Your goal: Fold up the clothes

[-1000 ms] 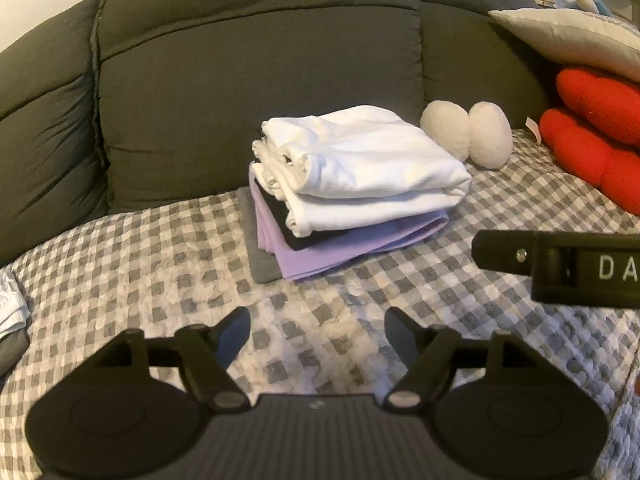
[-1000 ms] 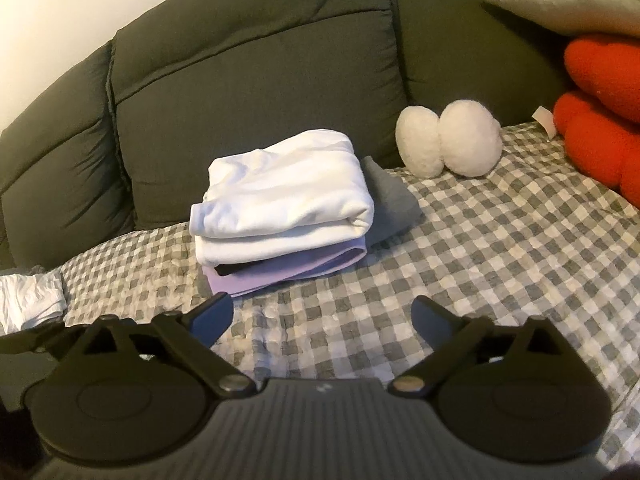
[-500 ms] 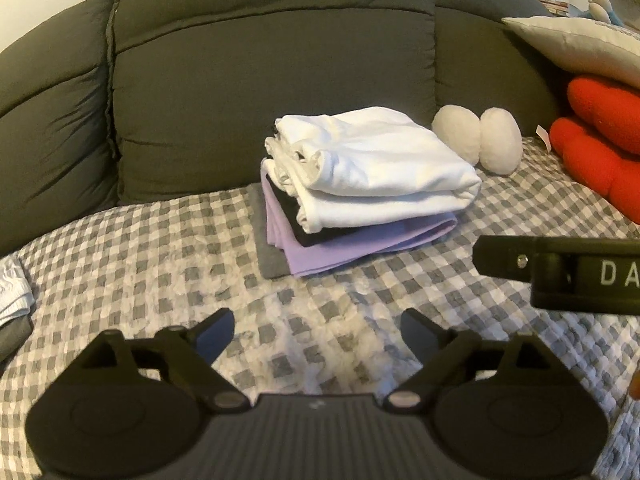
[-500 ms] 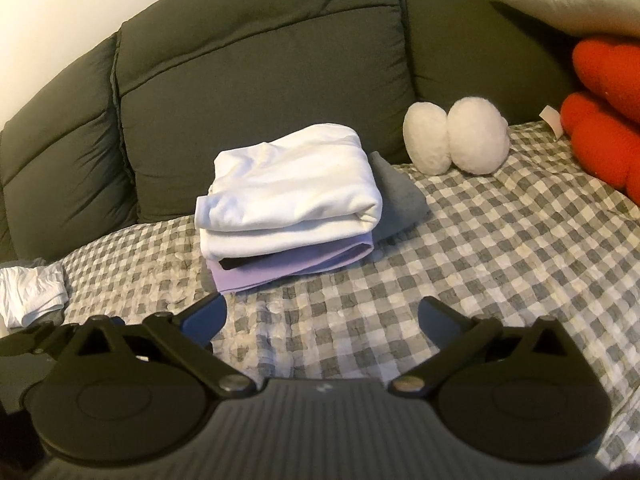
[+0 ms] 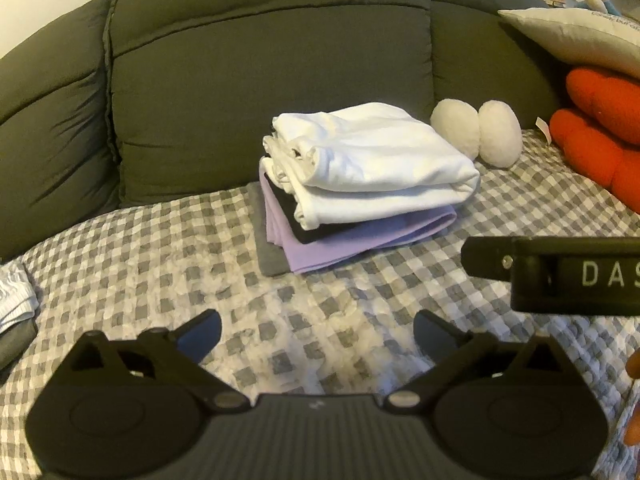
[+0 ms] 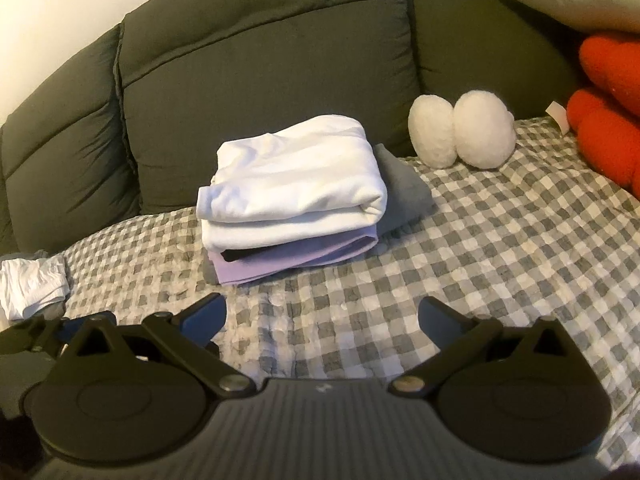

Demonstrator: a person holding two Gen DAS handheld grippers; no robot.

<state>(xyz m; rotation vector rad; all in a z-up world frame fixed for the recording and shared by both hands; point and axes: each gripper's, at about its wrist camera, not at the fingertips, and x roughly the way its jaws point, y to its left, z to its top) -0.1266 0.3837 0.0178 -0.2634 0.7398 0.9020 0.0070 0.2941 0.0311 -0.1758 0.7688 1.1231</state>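
Our left tongs (image 5: pixel 316 334) and right tongs (image 6: pixel 322 316) are both wide open and hold nothing. The folded pile (image 6: pixel 292 200) sits at 12 o'clock. Next we should reach slowly for the loose white cloth (image 6: pixel 32 286) at 9 o'clock.

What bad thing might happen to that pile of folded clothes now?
1. The pile looks uneven: the white top bulges over the purple layer, so a nudge might tip it.
2. Both hand-held grippers, left and right, are open and empty close in front of it; pushing forward could knock it.
3. The crumpled white cloth at the left edge looks unfolded and may get forgotten.
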